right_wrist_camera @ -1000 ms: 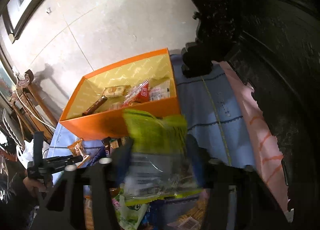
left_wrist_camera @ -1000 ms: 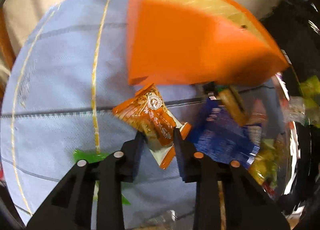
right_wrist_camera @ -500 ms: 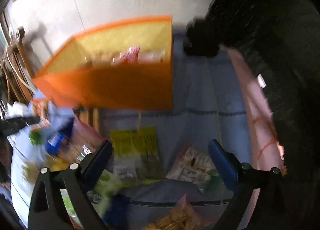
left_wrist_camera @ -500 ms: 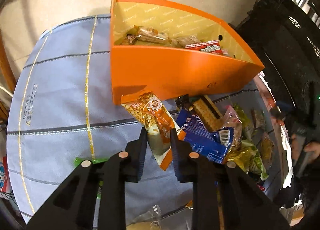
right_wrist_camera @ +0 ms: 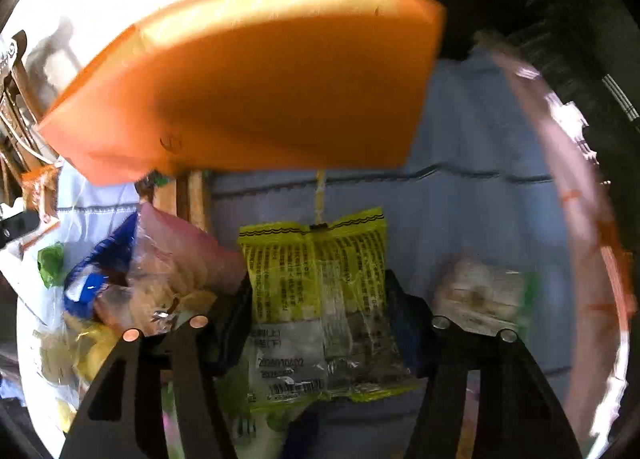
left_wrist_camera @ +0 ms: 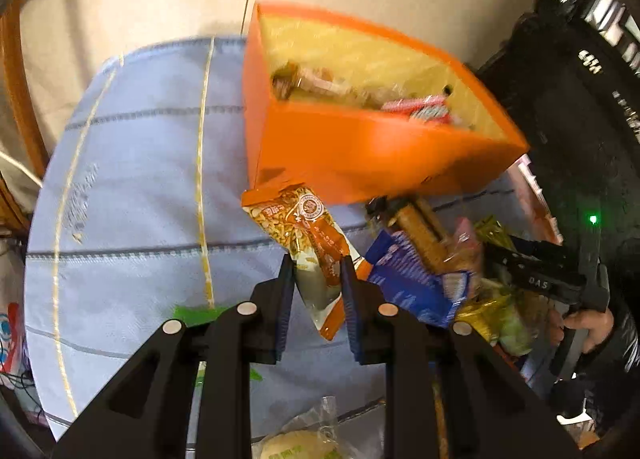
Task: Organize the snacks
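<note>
My left gripper [left_wrist_camera: 317, 267] is shut on an orange peanut snack packet [left_wrist_camera: 298, 221] and holds it up in front of the orange box [left_wrist_camera: 360, 155], which has several snacks inside. In the right wrist view my right gripper [right_wrist_camera: 316, 287] is open, its fingers on either side of a yellow-green snack packet [right_wrist_camera: 316, 259] lying on the blue cloth [right_wrist_camera: 472, 131] just before the orange box [right_wrist_camera: 256, 99]. The right gripper also shows at the right of the left wrist view [left_wrist_camera: 536, 271].
A pile of snacks lies right of the held packet: a blue packet [left_wrist_camera: 412, 279], a long brown biscuit pack [left_wrist_camera: 424, 231], yellow wrappers. In the right view a pink packet [right_wrist_camera: 176, 259] lies left and a pale packet [right_wrist_camera: 484, 295] right. Dark carved furniture [left_wrist_camera: 576, 119] stands beyond.
My left gripper has risen with the orange packet toward the box. My right gripper let go of the yellow-green packet, opened wide, then dropped down around it on the cloth.
</note>
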Demonstrator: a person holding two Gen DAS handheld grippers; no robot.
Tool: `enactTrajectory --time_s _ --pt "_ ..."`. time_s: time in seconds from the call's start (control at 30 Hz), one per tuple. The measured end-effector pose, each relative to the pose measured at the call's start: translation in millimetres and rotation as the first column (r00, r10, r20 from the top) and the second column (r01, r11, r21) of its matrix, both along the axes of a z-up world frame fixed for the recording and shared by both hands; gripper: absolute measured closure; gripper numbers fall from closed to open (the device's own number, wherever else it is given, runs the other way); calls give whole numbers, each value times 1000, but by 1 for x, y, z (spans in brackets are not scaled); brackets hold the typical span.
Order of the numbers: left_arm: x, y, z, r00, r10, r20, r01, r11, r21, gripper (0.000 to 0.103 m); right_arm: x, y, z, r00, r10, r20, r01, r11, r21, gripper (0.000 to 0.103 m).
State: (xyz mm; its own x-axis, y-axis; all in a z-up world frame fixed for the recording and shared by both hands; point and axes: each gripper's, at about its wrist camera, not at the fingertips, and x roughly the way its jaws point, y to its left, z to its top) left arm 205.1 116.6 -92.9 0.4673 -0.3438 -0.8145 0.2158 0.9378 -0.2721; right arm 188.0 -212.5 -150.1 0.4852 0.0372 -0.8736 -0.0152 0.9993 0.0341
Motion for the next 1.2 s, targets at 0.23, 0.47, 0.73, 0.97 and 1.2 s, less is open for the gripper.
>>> enactTrajectory --time_s 0.23,0.47,0.73,0.97,1.2 --pt "-3 -25 75 985 -44 170 48 999 -18 81 -5 -17 118 964 -59 260 53 998 29 42" --pt "66 -88 112 972 -99 212 102 995 -1 81 73 -11 190 928 -18 373 2 999 45 36" --pt "93 -85 99 978 7 206 -35 991 131 4 84 -49 162 970 -21 243 25 1000 -13 4" --pt "41 -57 27 998 -48 40 41 987 157 4 30 -83 86 995 -74 64 81 991 -111 4" --pt "16 -80 -45 991 -58 -123 69 994 87 4 10 -89 8 981 -172 -87 166 984 -69 4"
